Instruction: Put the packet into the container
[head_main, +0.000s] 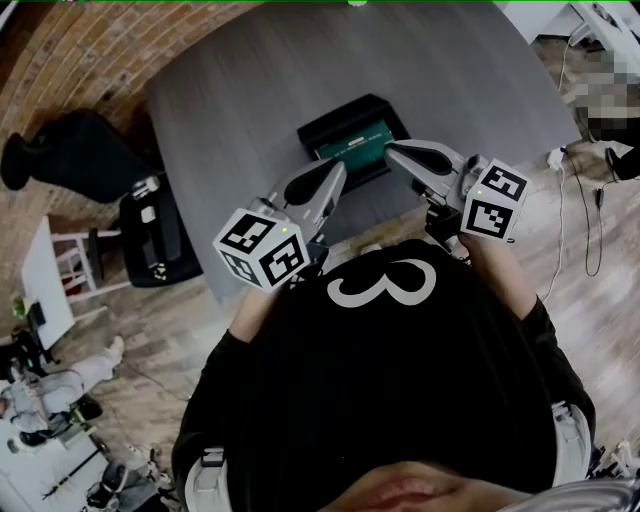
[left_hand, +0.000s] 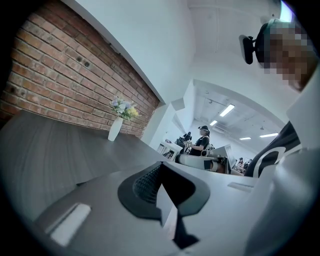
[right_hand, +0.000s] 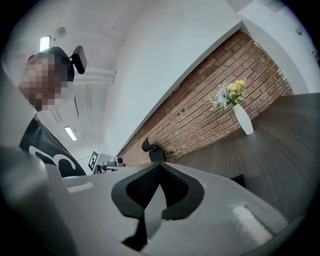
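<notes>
On the grey table (head_main: 250, 90), a black container (head_main: 318, 128) holds a green packet (head_main: 355, 143). I hold both grippers close to my chest, near the table's front edge and short of the container. My left gripper (head_main: 337, 169) points at the container's near left side; its jaws are shut with nothing between them (left_hand: 161, 166). My right gripper (head_main: 392, 151) hangs over the container's near right corner, also shut and empty (right_hand: 160, 166). A dark corner of the container (right_hand: 239, 180) shows in the right gripper view.
A white vase of flowers (left_hand: 115, 128) (right_hand: 243, 120) stands at the table's far end by the brick wall (left_hand: 60, 85). A black chair (head_main: 80, 150) and a black stool (head_main: 155, 235) sit left of the table. Cables (head_main: 590, 200) lie on the floor at right.
</notes>
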